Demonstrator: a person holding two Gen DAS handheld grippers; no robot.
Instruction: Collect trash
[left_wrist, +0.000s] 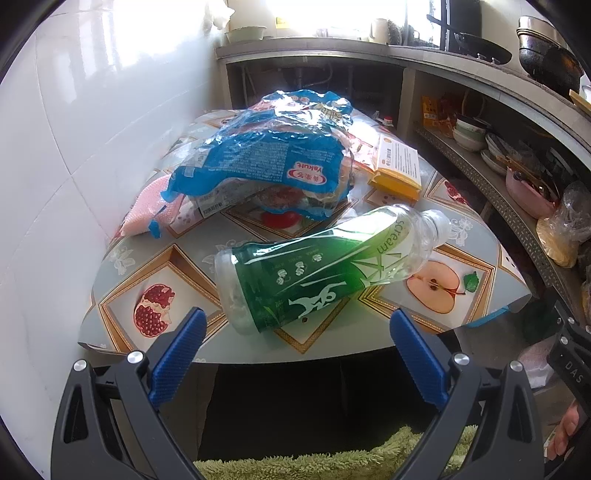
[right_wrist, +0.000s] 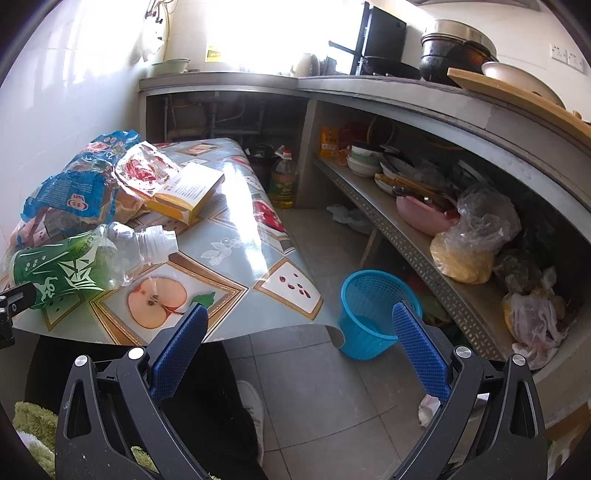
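On the worktop: an empty bottle (left_wrist: 325, 273) with a green label lies on its side near the front edge of the worktop (left_wrist: 476, 306), neck pointing right and away.
Behind the bottle: a crumpled blue wrapper (left_wrist: 266, 162) sits on a heap of other packaging, with a yellow box (left_wrist: 399, 166) just beside it.
Hidden or unclear: the items under the wrapper are covered and hard to tell apart; the wrapper's small print is unreadable; the bright window washes out the far counter.
Only the right view shows: a blue basket (right_wrist: 369, 314) on the floor tiles beside the worktop's corner, an oil jug (right_wrist: 283, 181) under the counter, and a shoe (right_wrist: 255, 410).
Only the left view shows: the bottle's clear base and a pink bag (left_wrist: 147, 206) at the heap's left side.
Left gripper (left_wrist: 297, 332): jaws spread wide and holding nothing, low in front of the worktop edge, facing the bottle's base, not touching it.
Right gripper (right_wrist: 299, 325): jaws spread wide and holding nothing, above the floor, facing between the worktop corner and the basket.
Shelf (right_wrist: 417, 243): bowls and plastic bags, partly in shadow.
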